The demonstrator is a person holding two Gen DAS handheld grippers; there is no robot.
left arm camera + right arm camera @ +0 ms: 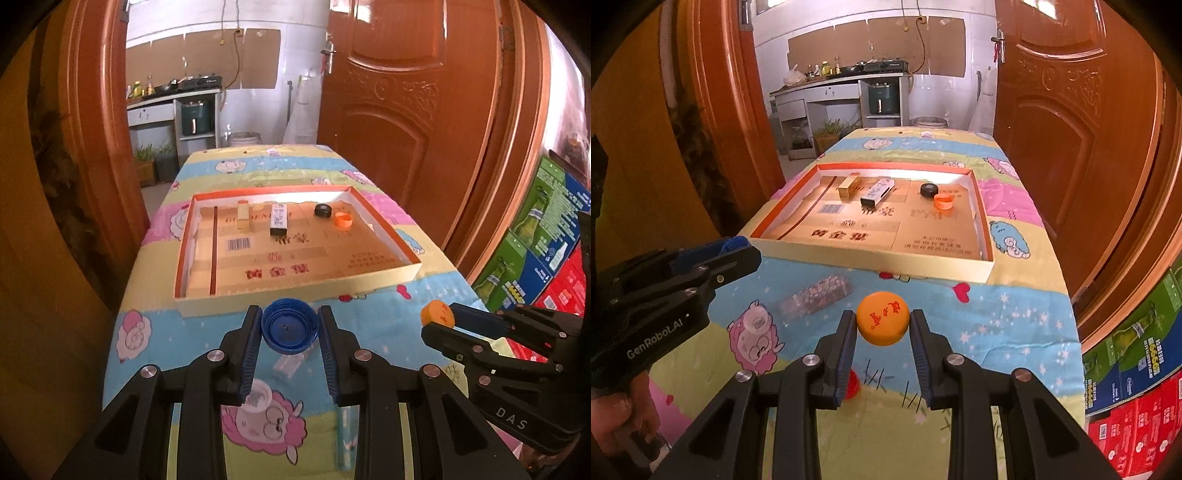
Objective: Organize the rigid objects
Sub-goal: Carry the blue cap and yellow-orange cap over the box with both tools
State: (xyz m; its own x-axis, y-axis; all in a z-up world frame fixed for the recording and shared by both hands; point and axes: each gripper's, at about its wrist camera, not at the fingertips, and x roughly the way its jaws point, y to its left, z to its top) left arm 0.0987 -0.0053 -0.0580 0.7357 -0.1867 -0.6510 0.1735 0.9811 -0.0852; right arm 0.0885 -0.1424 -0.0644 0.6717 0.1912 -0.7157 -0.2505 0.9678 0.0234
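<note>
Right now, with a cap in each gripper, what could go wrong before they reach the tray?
The blue cap and the orange cap are pinched only at their round rims, so either might slip out. The left gripper and right gripper travel close together and may bump. A cap might catch the tray wall.

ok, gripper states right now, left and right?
Left gripper: closed on the blue bottle cap.
Right gripper: closed on the orange bottle cap.

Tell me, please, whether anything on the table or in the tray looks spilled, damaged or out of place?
Nothing looks spilled or damaged. A clear patterned tube, a clear cap and a red cap lie loose on the tablecloth, outside the tray.
</note>
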